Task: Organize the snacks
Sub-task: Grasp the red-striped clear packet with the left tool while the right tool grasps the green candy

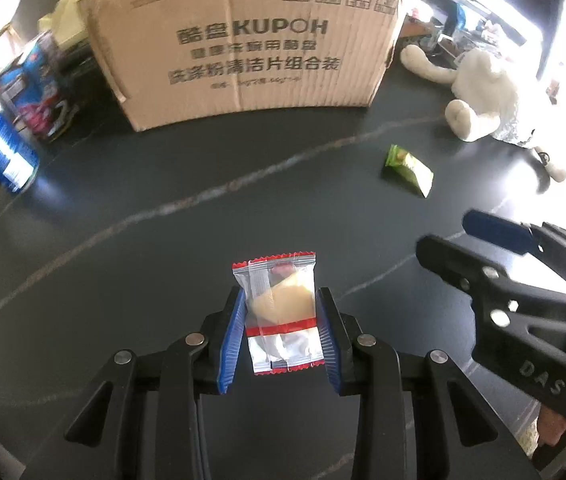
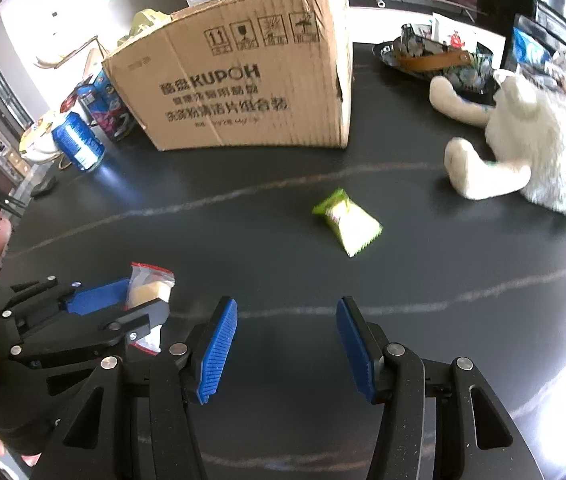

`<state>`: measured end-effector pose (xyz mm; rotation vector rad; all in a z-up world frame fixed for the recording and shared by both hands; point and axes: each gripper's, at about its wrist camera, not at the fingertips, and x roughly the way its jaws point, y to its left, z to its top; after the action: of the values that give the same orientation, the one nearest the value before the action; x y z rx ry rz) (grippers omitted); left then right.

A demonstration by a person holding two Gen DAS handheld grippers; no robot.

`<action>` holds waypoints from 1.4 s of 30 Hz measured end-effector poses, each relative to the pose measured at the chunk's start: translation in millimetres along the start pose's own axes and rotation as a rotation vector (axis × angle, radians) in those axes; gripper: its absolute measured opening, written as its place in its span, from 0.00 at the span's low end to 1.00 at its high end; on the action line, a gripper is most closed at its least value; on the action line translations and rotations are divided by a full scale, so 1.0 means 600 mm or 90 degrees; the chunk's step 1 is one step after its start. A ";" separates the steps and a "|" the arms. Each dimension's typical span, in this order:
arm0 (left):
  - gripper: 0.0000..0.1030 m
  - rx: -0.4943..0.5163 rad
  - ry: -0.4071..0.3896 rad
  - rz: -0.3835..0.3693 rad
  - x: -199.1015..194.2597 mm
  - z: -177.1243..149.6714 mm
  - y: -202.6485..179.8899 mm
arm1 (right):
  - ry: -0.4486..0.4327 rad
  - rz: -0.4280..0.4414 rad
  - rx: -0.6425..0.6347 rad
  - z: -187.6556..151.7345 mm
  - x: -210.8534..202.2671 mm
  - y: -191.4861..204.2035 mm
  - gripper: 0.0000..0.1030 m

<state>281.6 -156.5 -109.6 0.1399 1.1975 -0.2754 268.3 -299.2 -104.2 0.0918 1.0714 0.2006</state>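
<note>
The clear snack packet [image 1: 281, 312], red-trimmed with a pale yellow piece inside, sits upright between the blue pads of the left gripper [image 1: 281, 332]; the jaws pinch it at both side edges, its serrated top sticking out beyond the fingertips. In the right wrist view the same packet [image 2: 149, 284] shows low at the left, clamped in that gripper [image 2: 139, 300].

A green snack packet [image 2: 347, 222] lies loose on the dark counter [image 2: 263, 248], ahead of the right gripper [image 2: 287, 344], whose jaws stand spread with nothing between them. Bare counter lies on all sides of the green packet.

Farther back stands an open cardboard box [image 1: 243, 48], its printed side facing the grippers. Left of it are blue cans [image 1: 7, 152] and colourful packages [image 1: 39, 88], close together near the counter's left edge. To the right a white plush toy [image 2: 523, 140] sprawls, one leg reaching toward the green packet but apart from it. The widest open stretch is the middle of the counter between the grippers and the box.
</note>
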 end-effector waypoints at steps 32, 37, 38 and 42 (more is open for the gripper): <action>0.34 0.026 -0.022 -0.008 0.049 0.077 -0.011 | 0.014 -0.056 -0.064 0.059 0.085 -0.020 0.09; 0.34 0.026 -0.025 -0.010 0.048 0.078 -0.012 | 0.013 -0.065 -0.075 0.049 0.072 -0.008 0.07; 0.34 0.025 -0.026 -0.011 0.048 0.079 -0.013 | 0.006 -0.067 -0.082 0.048 0.066 -0.005 0.09; 0.34 0.022 -0.030 -0.012 0.048 0.085 -0.012 | 0.003 -0.069 -0.114 0.052 0.060 0.009 0.45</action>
<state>335.1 -180.5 -117.5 0.1515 1.1490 -0.3137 311.7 -285.7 -119.8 -0.1272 1.0558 0.1984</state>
